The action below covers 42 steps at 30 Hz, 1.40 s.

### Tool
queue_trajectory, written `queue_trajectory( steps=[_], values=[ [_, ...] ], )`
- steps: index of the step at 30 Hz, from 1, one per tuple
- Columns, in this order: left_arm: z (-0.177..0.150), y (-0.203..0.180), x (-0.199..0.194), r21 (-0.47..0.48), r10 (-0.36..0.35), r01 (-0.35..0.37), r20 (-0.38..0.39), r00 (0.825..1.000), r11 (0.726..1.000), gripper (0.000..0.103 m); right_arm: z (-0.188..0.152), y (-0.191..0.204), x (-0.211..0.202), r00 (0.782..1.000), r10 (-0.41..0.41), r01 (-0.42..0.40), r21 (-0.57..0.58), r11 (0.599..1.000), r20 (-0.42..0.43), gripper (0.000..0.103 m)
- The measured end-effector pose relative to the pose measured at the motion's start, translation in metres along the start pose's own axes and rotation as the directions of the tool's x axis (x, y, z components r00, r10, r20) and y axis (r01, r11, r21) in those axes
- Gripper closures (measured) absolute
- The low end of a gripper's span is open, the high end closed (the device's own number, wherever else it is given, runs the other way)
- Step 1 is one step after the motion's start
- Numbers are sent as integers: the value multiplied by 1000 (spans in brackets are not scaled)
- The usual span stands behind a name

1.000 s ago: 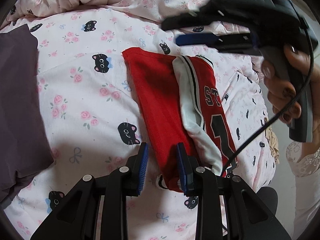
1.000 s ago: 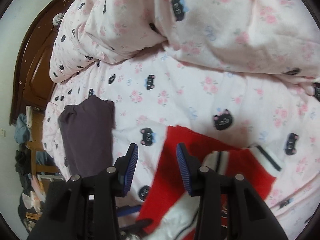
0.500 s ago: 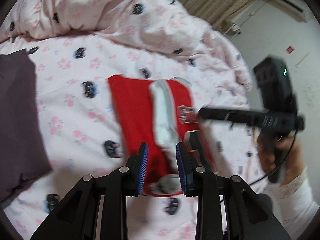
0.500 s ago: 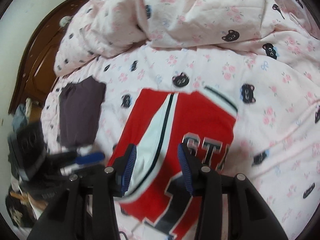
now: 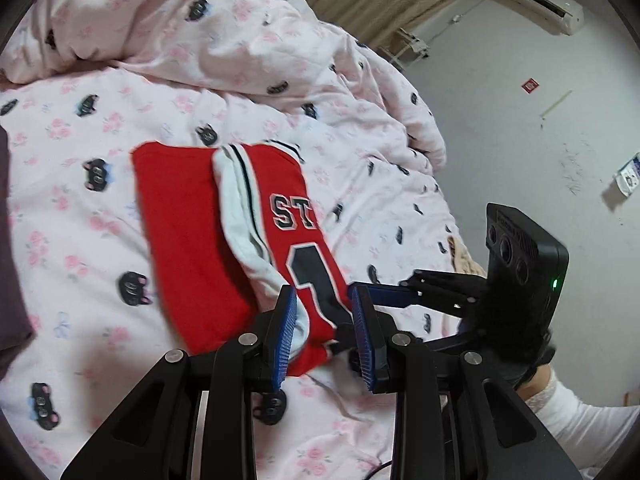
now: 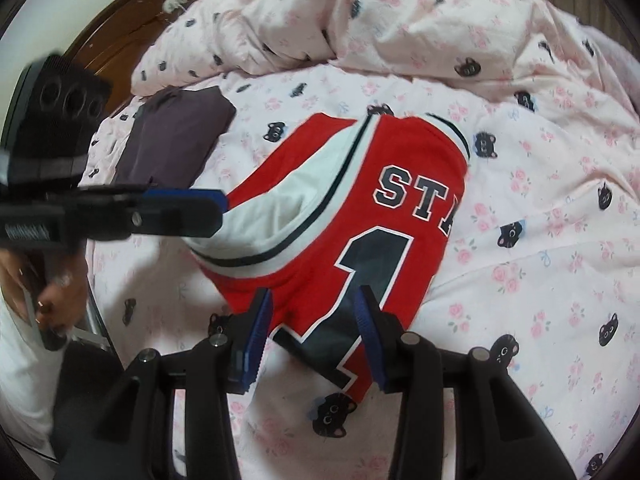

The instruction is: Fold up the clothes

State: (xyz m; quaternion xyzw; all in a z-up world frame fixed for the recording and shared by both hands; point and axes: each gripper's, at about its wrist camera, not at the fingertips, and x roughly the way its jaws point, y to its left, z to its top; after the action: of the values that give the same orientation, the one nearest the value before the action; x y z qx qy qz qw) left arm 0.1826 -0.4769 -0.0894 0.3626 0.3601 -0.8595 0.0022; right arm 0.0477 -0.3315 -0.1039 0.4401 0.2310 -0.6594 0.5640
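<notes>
A red basketball jersey [image 5: 192, 240] with white trim and black "ST" lettering lies folded lengthwise on the bed. In the right wrist view the jersey [image 6: 360, 220] shows its number and a white armhole. My left gripper [image 5: 325, 320] hovers open over the jersey's near hem, with red cloth showing between its fingers. My right gripper [image 6: 314, 320] is open too, just above the near hem by the number. Each gripper appears in the other's view: the right gripper [image 5: 384, 294] comes in side-on from the right, and the left gripper [image 6: 218, 210] reaches in from the left beside the white armhole.
A folded dark purple garment [image 6: 176, 140] lies on the sheet left of the jersey, and its edge [image 5: 8, 280] shows at the left wrist view's border. A rumpled pink cat-print duvet [image 6: 400, 12] is heaped behind. A wooden headboard [image 6: 116, 44] and a wall [image 5: 520, 120] bound the bed.
My right gripper has swung from the jersey's far end round to its near hem. My left gripper has shifted right along the hem. The jersey lies as before.
</notes>
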Motion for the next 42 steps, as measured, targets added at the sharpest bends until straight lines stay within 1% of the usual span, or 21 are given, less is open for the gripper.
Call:
queue_trajectory(
  steps=[2, 4, 7, 9, 12, 15, 16, 18, 19, 21, 22, 26, 29, 32, 34, 36, 38, 40, 42],
  values=[
    [0, 2, 6, -1, 25, -26, -14, 1000, 1000, 78, -5, 6, 3, 999, -39, 39, -41, 998, 11, 60],
    [0, 7, 10, -11, 73, -74, -25, 997, 997, 78, -10, 9, 11, 997, -76, 75, -71, 995, -7, 60],
    [-1, 13, 3, -29, 97, -97, -7, 995, 995, 78, -21, 9, 25, 990, -134, 129, -117, 985, -39, 60],
    [-1, 10, -1, -11, 80, -80, 14, 997, 997, 78, -30, 9, 31, 988, -150, 143, -129, 981, -42, 60],
    [-1, -1, -7, 35, 41, -42, 39, 998, 999, 78, -35, 10, 33, 987, -161, 157, -136, 978, -18, 60],
    [-5, -19, 4, 102, -3, 3, -4, 1000, 995, 78, -36, 10, 34, 987, -162, 160, -129, 979, -10, 60],
    [-6, -22, 8, 118, 3, -1, -20, 1000, 993, 78, -36, 10, 34, 987, -159, 157, -126, 980, -9, 60],
    [-8, -18, 22, 121, 110, -103, -56, 992, 987, 78, -38, 9, 33, 989, -151, 149, -122, 981, -4, 60],
    [-9, -14, 28, 116, 155, -146, -75, 985, 983, 78, -38, 9, 33, 989, -146, 145, -119, 982, -2, 60],
    [-10, 3, 34, 67, 204, -197, -113, 972, 978, 78, -40, 6, 32, 991, -131, 130, -111, 985, 1, 60],
    [-10, 10, 37, 48, 218, -213, -127, 968, 976, 78, -41, 4, 32, 992, -123, 122, -106, 987, 3, 60],
    [-11, 18, 34, 16, 177, -177, -127, 976, 984, 78, -47, -3, 33, 996, -91, 92, -91, 992, 8, 59],
    [-12, 24, 32, -8, 147, -149, -126, 981, 989, 78, -49, -6, 35, 997, -83, 83, -89, 993, 10, 59],
    [-13, 29, 30, -32, 117, -122, -124, 985, 992, 79, -51, -8, 36, 997, -72, 73, -76, 994, 12, 56],
    [-11, 31, 23, -50, 92, -97, -97, 991, 994, 79, -50, -11, 33, 998, -53, 54, -47, 997, 22, 56],
    [-8, 31, 11, -65, 71, -75, -56, 996, 995, 78, -49, -16, 25, 999, -16, 16, 0, 1000, 47, 56],
    [-7, 31, -2, -51, 85, -85, -14, 996, 995, 77, -50, -26, 16, 996, 47, -52, 68, 996, 77, 54],
    [-7, 36, -9, -63, 94, -94, 6, 996, 994, 76, -52, -38, 8, 988, 106, -121, 141, 983, 110, 53],
    [-7, 44, -13, -87, 103, -101, 11, 995, 991, 76, -56, -52, 3, 974, 169, -198, 216, 956, 148, 52]
  ],
)
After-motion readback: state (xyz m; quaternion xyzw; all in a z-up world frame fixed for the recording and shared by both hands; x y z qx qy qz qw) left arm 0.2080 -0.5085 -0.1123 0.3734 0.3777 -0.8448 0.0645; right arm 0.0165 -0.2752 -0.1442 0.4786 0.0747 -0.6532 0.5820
